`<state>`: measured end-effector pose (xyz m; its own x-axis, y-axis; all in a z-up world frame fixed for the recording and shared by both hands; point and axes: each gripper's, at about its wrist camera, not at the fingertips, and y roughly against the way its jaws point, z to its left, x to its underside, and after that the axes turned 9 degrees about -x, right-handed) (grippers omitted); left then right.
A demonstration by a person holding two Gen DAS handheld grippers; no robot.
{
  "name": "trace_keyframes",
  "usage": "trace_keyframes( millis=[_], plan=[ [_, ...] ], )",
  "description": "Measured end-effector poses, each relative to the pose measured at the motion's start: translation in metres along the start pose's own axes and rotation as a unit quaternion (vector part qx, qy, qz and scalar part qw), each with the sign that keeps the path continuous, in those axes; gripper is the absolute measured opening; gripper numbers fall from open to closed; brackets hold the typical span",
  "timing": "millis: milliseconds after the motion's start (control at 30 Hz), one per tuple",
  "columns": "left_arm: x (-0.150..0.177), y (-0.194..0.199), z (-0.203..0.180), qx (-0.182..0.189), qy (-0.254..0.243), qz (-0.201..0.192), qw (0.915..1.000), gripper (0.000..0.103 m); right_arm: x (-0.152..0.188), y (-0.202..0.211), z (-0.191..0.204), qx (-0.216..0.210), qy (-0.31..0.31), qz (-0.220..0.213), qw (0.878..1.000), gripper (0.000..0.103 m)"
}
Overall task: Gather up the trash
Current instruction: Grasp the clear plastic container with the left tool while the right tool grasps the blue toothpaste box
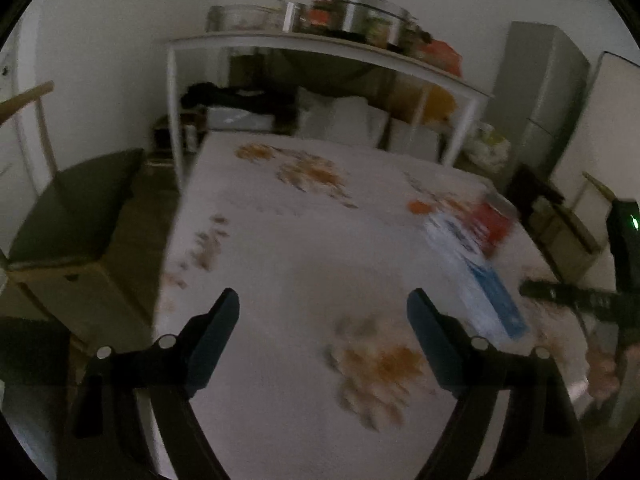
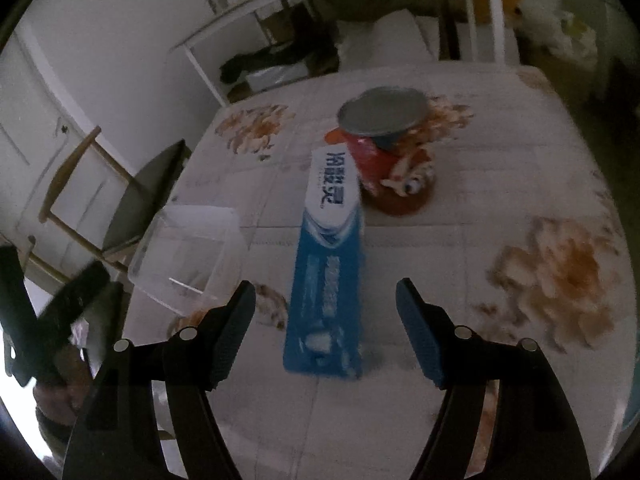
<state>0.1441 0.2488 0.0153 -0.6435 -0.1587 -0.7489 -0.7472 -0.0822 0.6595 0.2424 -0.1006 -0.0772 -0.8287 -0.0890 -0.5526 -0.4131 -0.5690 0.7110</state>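
Note:
A blue and white toothpaste box lies on the flowered tablecloth, its near end between my right gripper's open jaws. My right gripper is open and empty just above it. Behind the box stands a red snack can with a silver lid. In the left wrist view the box and the red can lie at the right. My left gripper is open and empty over bare cloth.
A clear plastic bin sits at the table's left edge. A dark-seated chair stands left of the table. A white shelf with pots stands behind it. A cardboard box with a dark top is at the left.

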Motion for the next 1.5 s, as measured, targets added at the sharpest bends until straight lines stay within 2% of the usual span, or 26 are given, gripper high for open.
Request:
trace_keyframes(
  millis=[100,233,300,400,433,500,533,600,700,833,1000,1133,1233,1367,1500],
  plan=[
    [-0.023,-0.024,0.014,-0.013,-0.003,0.004,0.9999,0.078,-0.005,-0.009,0.006,0.003,0.014,0.014,1.0,0.069],
    [-0.051,-0.074,0.031,-0.035,-0.005,0.055,0.9978,0.066,-0.008,-0.025,0.008,0.01,0.027,0.034,0.999,0.069],
    [-0.058,-0.099,0.041,-0.019,0.013,0.093,0.9954,0.056,-0.01,-0.03,0.008,0.006,0.029,0.044,0.999,0.069],
    [-0.056,-0.117,0.049,0.032,0.046,0.134,0.9895,0.05,-0.01,-0.041,0.009,0.013,0.039,0.057,0.998,0.067],
    [-0.054,-0.12,0.049,0.037,0.049,0.143,0.9878,0.047,-0.01,-0.044,0.009,0.014,0.041,0.06,0.997,0.064],
    [-0.045,-0.119,0.047,0.042,0.051,0.155,0.9857,0.032,-0.01,-0.05,0.007,0.017,0.038,0.067,0.997,0.056],
    [-0.042,-0.117,0.045,0.041,0.051,0.158,0.9852,0.027,-0.01,-0.051,0.006,0.017,0.037,0.068,0.997,0.049],
    [-0.032,-0.108,0.042,0.044,0.056,0.162,0.9842,0.016,-0.009,-0.05,0.004,0.01,0.034,0.068,0.997,0.049],
    [-0.02,-0.09,0.038,0.044,0.068,0.157,0.9843,0.007,-0.007,-0.045,0.004,0.004,0.036,0.069,0.997,0.048],
    [-0.004,-0.065,0.029,0.047,0.067,0.143,0.9864,0.004,0.004,-0.035,0.006,-0.009,0.044,0.074,0.996,0.048],
    [0.016,-0.042,0.014,0.069,0.064,0.148,0.9844,0.004,0.029,-0.015,0.005,-0.023,0.05,0.085,0.995,0.048],
    [0.034,-0.029,-0.01,0.099,0.058,0.171,0.9786,0.004,0.048,0.004,0.0,-0.023,0.041,0.086,0.995,0.048],
    [0.048,-0.017,-0.032,0.134,0.057,0.176,0.9735,0.004,0.061,0.018,-0.006,-0.018,0.028,0.081,0.996,0.048],
    [0.059,-0.012,-0.053,0.16,0.057,0.169,0.9709,0.004,0.076,0.04,-0.019,0.004,-0.002,0.067,0.998,0.048],
    [0.054,-0.021,-0.078,0.173,0.037,0.154,0.972,0.004,0.094,0.059,-0.025,-0.001,-0.031,0.058,0.998,0.048]
  ],
)
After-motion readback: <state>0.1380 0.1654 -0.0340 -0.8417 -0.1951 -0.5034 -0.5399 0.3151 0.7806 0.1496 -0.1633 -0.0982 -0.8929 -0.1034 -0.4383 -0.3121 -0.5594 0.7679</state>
